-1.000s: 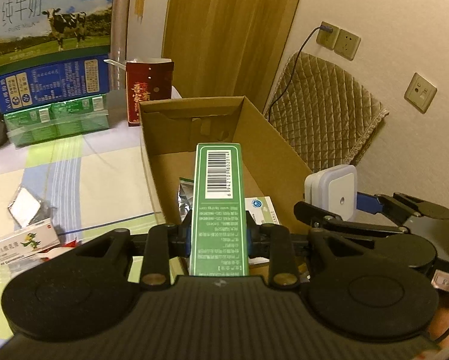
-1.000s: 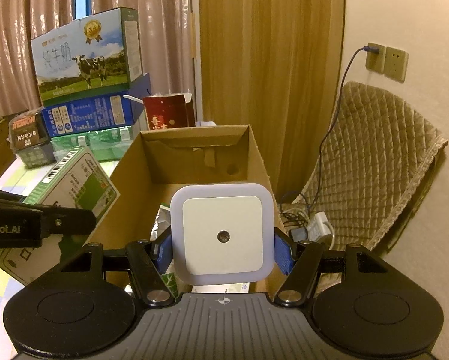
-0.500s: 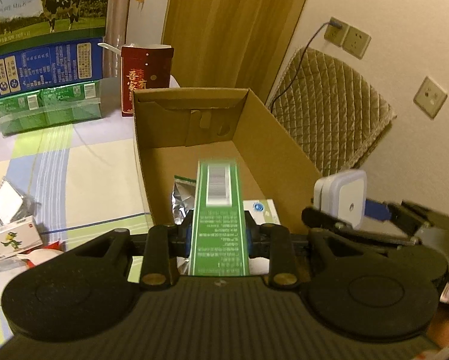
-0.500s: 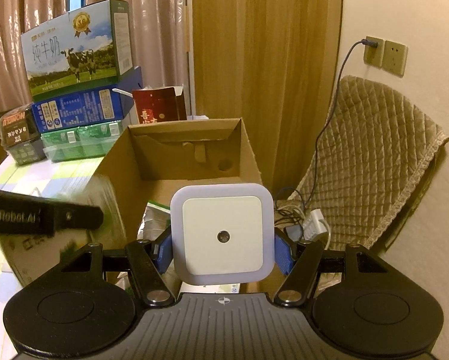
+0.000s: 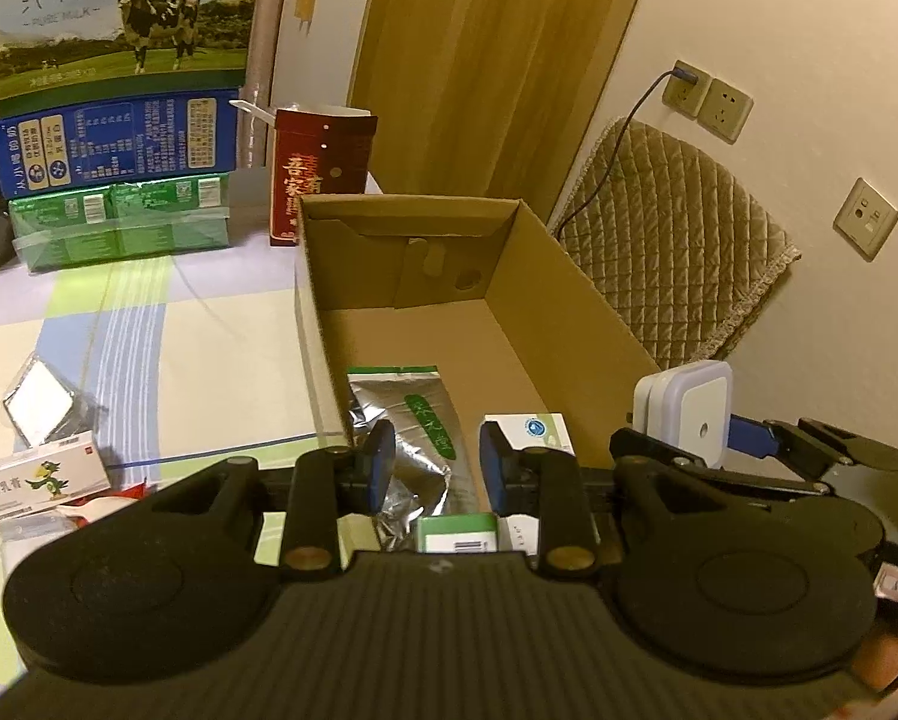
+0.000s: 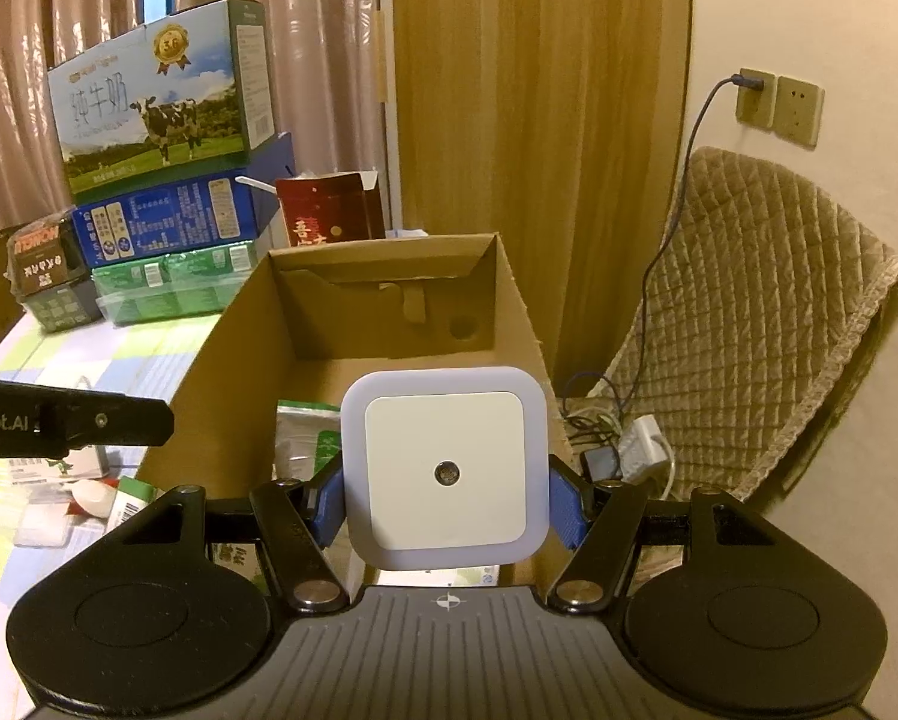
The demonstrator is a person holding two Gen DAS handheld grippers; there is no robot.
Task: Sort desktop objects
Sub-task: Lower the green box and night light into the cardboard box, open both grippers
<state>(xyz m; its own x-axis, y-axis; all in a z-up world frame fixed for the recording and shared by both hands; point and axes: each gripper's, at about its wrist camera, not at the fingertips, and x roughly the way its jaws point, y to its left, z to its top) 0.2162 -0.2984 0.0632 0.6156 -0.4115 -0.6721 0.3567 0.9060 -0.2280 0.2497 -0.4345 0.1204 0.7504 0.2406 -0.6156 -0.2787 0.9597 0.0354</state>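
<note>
Cardboard box (image 6: 389, 324) lies straight ahead of and below the right gripper (image 6: 446, 507), which clamps the square night light (image 6: 446, 468) flat-on, while the left gripper (image 5: 437, 468) hangs released over the box's near end, the green carton (image 5: 457, 534) beneath.

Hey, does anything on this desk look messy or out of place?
The silver foil pouch in the cardboard box is crumpled at its near end. Left of the box, a small medicine carton and a foil packet lie scattered on the tablecloth. Nothing looks spilled.
</note>
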